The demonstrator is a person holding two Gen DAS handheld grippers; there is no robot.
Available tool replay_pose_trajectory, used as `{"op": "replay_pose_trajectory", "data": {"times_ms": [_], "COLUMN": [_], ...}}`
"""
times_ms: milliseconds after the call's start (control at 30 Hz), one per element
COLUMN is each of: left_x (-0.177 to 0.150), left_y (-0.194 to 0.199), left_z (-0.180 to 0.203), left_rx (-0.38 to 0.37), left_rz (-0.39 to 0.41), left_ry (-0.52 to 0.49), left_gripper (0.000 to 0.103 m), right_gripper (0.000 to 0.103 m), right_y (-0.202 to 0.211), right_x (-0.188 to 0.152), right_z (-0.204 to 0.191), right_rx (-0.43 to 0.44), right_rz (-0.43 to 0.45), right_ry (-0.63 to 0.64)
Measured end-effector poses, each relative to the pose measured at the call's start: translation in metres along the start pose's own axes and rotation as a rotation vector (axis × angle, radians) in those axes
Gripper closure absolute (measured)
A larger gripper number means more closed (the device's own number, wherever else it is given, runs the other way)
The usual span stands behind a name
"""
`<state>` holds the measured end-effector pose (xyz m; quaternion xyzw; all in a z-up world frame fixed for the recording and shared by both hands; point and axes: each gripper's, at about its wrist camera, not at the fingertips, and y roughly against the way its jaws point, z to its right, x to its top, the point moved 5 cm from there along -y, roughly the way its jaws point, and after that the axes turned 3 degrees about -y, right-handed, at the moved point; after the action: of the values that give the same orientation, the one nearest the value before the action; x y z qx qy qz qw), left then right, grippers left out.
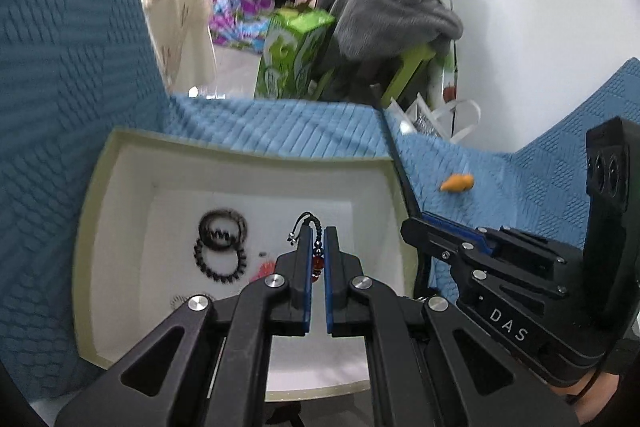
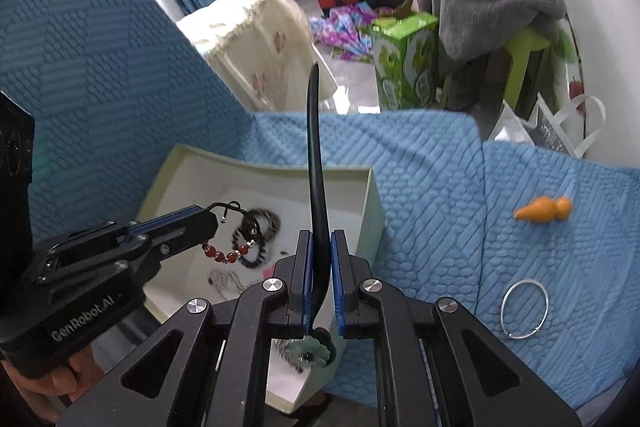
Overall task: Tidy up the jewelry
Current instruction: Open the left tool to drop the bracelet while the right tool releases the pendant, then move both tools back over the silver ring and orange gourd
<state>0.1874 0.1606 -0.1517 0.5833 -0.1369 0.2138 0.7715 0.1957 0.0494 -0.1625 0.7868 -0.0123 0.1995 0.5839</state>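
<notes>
Jewelry sits partly sorted inside a pale open box (image 1: 120, 163) that rests on a blue textured cover (image 2: 432, 195). The left gripper (image 1: 318, 247) hangs over the box with its jaws pinched on a beaded bracelet (image 2: 226, 254); red beads and small silver ones show on a black cord, and the knotted cord ends stick up past the fingertips. From the right wrist view the bracelet dangles in a loop below the left gripper's tip, above the box floor.

On the box floor lie two dark hair ties (image 1: 222, 247), one overlapping the other, with a small reddish piece (image 1: 266, 269) just beside them and a thin pale chain (image 2: 224, 281) nearer the front wall; what these last two are is hard to make out.

The right gripper (image 2: 320, 259) has its jaws closed narrow on a black headband (image 2: 314, 155), which stands up and curves away from the fingers. A green flower ornament (image 2: 310, 349) sits at the headband's lower end, below the fingers and at the box's near corner.

Outside the box, on the cover to the right, lie an orange gourd-shaped charm (image 2: 542, 210) and, nearer, a thin silver bangle (image 2: 523, 309), well apart from each other.
</notes>
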Motion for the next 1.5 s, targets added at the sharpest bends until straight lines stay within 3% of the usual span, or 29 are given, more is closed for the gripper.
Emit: {"op": "replay_pose_trajectory", "data": {"times_ms": [133,367,433,500,633,733,867,1233,1333,1500], "left_x": [-0.005,0.006,0.01,0.014,0.024,0.032,0.039,0.045,0.04,0.028], "left_y": [-0.004,0.016,0.024,0.036,0.052,0.067,0.084,0.086,0.074,0.052], "left_z": [-0.005,0.002,0.006,0.013,0.029,0.042,0.059,0.106,0.119,0.146], "left_rx": [-0.009,-0.022,-0.023,-0.016,-0.012,-0.024,-0.023,-0.078,-0.087,-0.108], "left_rz": [-0.018,0.025,0.042,0.075,0.118,0.164,0.218,0.28,0.275,0.254], "left_ry": [0.023,0.035,0.033,0.023,-0.009,-0.02,-0.045,-0.068,-0.068,-0.105], "left_gripper": [0.099,0.097,0.089,0.075,0.074,0.057,0.056,0.056,0.047,0.044], "right_gripper": [0.095,0.095,0.094,0.094,0.094,0.094,0.094,0.094,0.094,0.094], "right_y": [-0.005,0.014,0.025,0.036,0.066,0.092,0.118,0.163,0.167,0.17], "right_x": [-0.003,0.008,0.013,0.017,0.028,0.037,0.044,0.041,0.033,0.017], "right_z": [0.003,0.0,-0.003,-0.005,-0.005,0.0,0.01,0.063,0.084,0.124], "right_rx": [0.006,0.059,0.069,0.073,0.081,0.09,0.079,-0.006,-0.022,-0.051], "right_rz": [-0.013,0.009,0.029,0.051,0.106,0.155,0.207,0.304,0.311,0.307], "right_ry": [-0.007,-0.006,0.003,0.016,0.042,0.051,0.074,0.087,0.068,0.017]}}
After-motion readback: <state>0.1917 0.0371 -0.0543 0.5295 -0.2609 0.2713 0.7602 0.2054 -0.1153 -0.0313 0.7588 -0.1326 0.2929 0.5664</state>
